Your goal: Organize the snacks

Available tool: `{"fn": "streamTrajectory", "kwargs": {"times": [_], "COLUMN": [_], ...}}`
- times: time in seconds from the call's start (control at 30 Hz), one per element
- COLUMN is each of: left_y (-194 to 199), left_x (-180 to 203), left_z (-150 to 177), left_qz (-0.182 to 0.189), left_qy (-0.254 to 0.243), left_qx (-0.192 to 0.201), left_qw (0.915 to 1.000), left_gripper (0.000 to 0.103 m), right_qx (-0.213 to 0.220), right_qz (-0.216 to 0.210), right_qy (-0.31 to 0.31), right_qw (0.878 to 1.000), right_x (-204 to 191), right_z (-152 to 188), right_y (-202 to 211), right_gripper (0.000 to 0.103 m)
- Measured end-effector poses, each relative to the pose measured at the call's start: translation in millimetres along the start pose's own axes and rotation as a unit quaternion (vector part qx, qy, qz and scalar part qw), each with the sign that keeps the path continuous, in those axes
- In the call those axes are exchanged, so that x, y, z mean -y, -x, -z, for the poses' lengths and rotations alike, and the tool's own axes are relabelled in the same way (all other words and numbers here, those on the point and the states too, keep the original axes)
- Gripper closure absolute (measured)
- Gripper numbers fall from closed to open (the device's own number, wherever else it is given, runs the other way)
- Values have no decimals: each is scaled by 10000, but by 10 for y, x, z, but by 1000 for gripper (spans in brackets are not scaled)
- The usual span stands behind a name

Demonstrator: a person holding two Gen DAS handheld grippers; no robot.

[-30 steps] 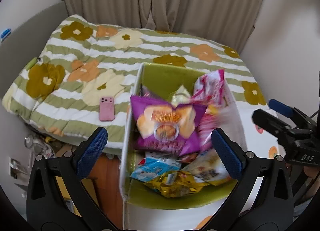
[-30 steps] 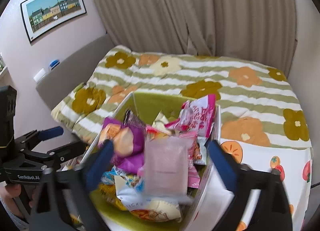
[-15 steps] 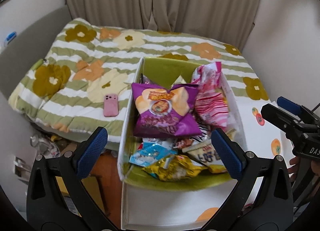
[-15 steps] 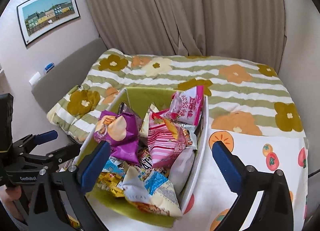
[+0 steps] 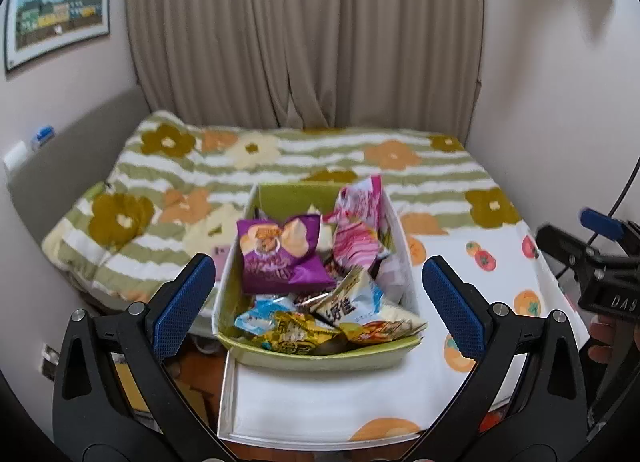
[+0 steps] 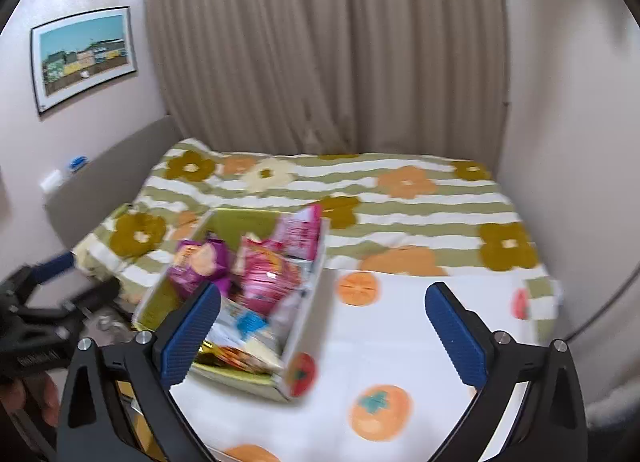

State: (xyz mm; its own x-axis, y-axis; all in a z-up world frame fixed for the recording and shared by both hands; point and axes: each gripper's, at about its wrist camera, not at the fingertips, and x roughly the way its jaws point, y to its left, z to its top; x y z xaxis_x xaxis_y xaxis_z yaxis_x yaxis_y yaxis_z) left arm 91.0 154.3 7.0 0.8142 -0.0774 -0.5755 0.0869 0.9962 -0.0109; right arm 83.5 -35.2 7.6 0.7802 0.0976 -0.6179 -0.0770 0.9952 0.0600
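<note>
A green-lined box (image 5: 320,356) stands on a white fruit-print tabletop and is full of snack bags: a purple bag (image 5: 280,258), a pink bag (image 5: 354,238), a yellow bag (image 5: 296,336) and a blue-and-white bag (image 5: 348,302). My left gripper (image 5: 318,294) is open and empty, held back from the box's near end. My right gripper (image 6: 322,336) is open and empty, to the right of the box (image 6: 240,376). The purple bag (image 6: 198,264) and pink bag (image 6: 268,274) also show there, blurred.
A bed with a green-striped floral quilt (image 5: 280,157) lies behind the table, with beige curtains (image 5: 304,33) beyond. The fruit-print tabletop (image 6: 400,346) stretches to the right of the box. A framed picture (image 6: 84,55) hangs on the left wall. The floor (image 5: 200,386) shows left of the table.
Both grippers have pulled back and up from the box, so it looks smaller and farther. The pink packet that was blurred between the right fingers now rests in the box.
</note>
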Motion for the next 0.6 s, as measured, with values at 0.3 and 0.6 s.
{"fn": "streamTrajectory", "kwargs": {"times": [0.3,0.6], "left_y": [338,398], "left_x": [318,483], "left_z": [136,199], "left_qz": [60,58], "left_qy": [-144,-248], "left_qx": [395,431], "left_qw": [9991,9987], "left_gripper": [0,0], "right_qx": [122,225], "right_qz": [650,702], "right_qy": [-191,-258], "right_qw": [9976,9969], "right_x": [308,407], "right_z": [254,325], "right_y": [417,561], "right_gripper": [1,1]}}
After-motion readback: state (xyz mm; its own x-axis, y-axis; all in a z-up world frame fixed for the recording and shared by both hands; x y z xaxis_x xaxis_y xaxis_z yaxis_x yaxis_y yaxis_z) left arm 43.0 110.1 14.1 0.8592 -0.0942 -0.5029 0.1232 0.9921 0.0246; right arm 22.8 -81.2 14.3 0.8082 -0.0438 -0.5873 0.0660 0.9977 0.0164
